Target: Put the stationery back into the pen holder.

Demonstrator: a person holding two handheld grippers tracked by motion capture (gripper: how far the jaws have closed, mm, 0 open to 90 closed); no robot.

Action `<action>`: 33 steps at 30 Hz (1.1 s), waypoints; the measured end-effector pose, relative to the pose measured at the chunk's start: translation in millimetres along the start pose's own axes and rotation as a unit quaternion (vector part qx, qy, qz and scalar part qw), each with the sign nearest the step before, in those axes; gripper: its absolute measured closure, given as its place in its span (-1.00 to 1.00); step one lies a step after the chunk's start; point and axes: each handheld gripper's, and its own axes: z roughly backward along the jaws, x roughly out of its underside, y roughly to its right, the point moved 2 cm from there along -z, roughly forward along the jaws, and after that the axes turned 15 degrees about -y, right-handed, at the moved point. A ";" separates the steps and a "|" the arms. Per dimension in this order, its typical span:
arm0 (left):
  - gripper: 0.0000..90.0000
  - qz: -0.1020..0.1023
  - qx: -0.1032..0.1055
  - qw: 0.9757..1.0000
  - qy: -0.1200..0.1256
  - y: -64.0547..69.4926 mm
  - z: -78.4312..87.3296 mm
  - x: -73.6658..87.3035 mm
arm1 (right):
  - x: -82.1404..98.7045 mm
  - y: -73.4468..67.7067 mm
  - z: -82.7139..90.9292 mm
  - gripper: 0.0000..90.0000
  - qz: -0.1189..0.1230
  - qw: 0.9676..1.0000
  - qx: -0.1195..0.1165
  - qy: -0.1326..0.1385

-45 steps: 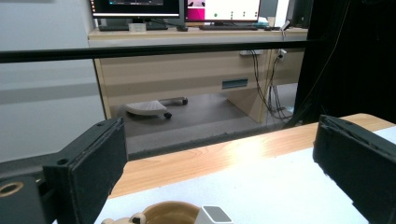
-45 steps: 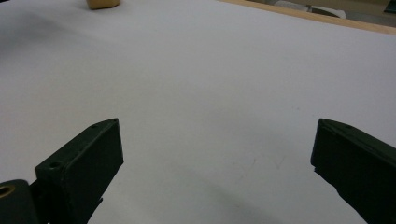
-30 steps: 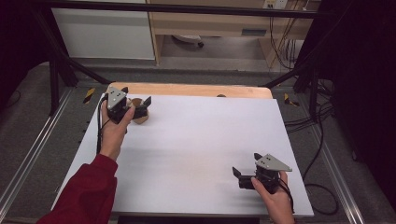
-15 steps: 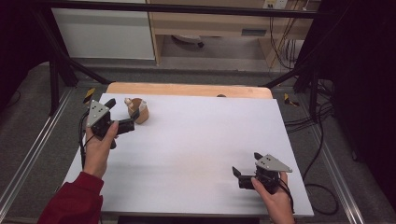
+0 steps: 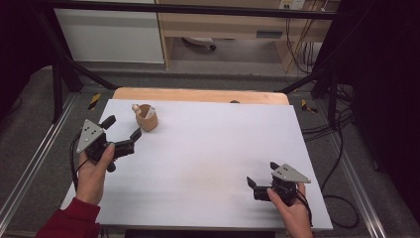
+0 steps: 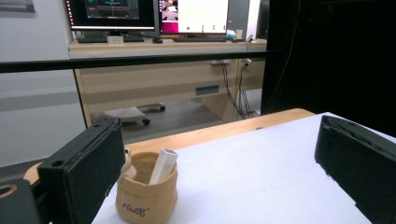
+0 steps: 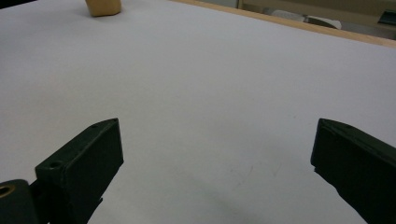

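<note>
From the high view, my left gripper (image 5: 121,128) sits near the table's far left part, held in my left hand (image 5: 94,163) with the forearm in a red sleeve (image 5: 69,220) reaching up from the bottom edge. Its jaws are spread wide and point toward the small tan pouch (image 5: 147,118), which stands upright just beyond them, apart from both jaws, near the wooden strip (image 5: 198,95) at the far edge. My right gripper (image 5: 261,177) rests low at the near right of the white table top (image 5: 213,148), gripped by my right hand (image 5: 289,206), jaws parted and aimed leftward across bare surface, well apart from the pouch.

In the left gripper view, my two black jaws stand wide apart with nothing between them. The pouch (image 6: 146,196) sits just right of the left-hand jaw, a white stick (image 6: 163,165) leaning out of its mouth.

In the right gripper view, my jaws are likewise spread, framing bare table (image 7: 210,93); the pouch (image 7: 103,7) shows far off at the top edge.
</note>
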 end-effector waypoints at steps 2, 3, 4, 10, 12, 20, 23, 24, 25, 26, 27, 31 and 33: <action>-0.96 0.000 0.001 1.000 -0.001 0.8 5.4 2.9 | 0.0 0.2 0.2 -0.94 0.000 1.000 0.001 0.001; -0.96 0.001 0.005 1.000 -0.002 1.5 7.9 4.7 | 0.1 0.3 0.4 -0.94 0.000 1.000 0.001 0.001; -0.96 0.000 0.003 1.000 -0.004 1.6 10.9 6.7 | 0.1 0.6 0.5 -0.94 0.001 1.000 0.002 0.001; -0.96 0.003 0.013 1.000 -0.022 7.9 23.7 24.7 | -0.1 1.1 1.1 -0.94 -0.003 1.000 0.003 0.006; -0.96 0.003 0.021 0.999 -0.030 11.3 26.0 32.2 | 0.0 1.3 1.6 -0.94 -0.005 1.000 0.002 0.006; -0.95 -0.003 0.042 0.997 -0.071 25.9 24.6 60.3 | 0.3 2.8 3.0 -0.94 -0.007 1.000 0.004 0.008; -0.95 -0.008 0.053 0.995 -0.080 32.1 22.0 68.1 | 0.6 3.3 3.3 -0.94 -0.008 1.000 0.004 0.008; -0.95 -0.011 0.054 0.995 -0.086 33.9 20.8 70.4 | 0.7 3.5 3.4 -0.94 -0.009 1.000 0.004 0.008; -0.95 -0.013 0.057 0.994 -0.092 35.6 19.6 72.5 | 0.8 3.8 3.4 -0.94 -0.008 1.000 0.004 0.007; -0.94 -0.015 0.061 0.993 -0.096 37.3 18.5 74.5 | 0.9 4.1 3.4 -0.94 -0.008 1.000 0.005 0.007; -0.94 -0.017 0.063 0.993 -0.100 39.0 17.4 76.1 | 1.0 4.1 3.4 -0.94 -0.008 1.000 0.005 0.007; -0.94 -0.021 0.074 0.990 -0.115 43.7 12.5 81.1 | 1.8 4.7 2.5 -0.94 -0.007 1.000 0.004 0.005; -0.94 -0.017 0.078 0.990 -0.119 45.2 10.6 83.5 | 2.3 4.7 1.6 -0.94 -0.007 1.000 0.003 0.002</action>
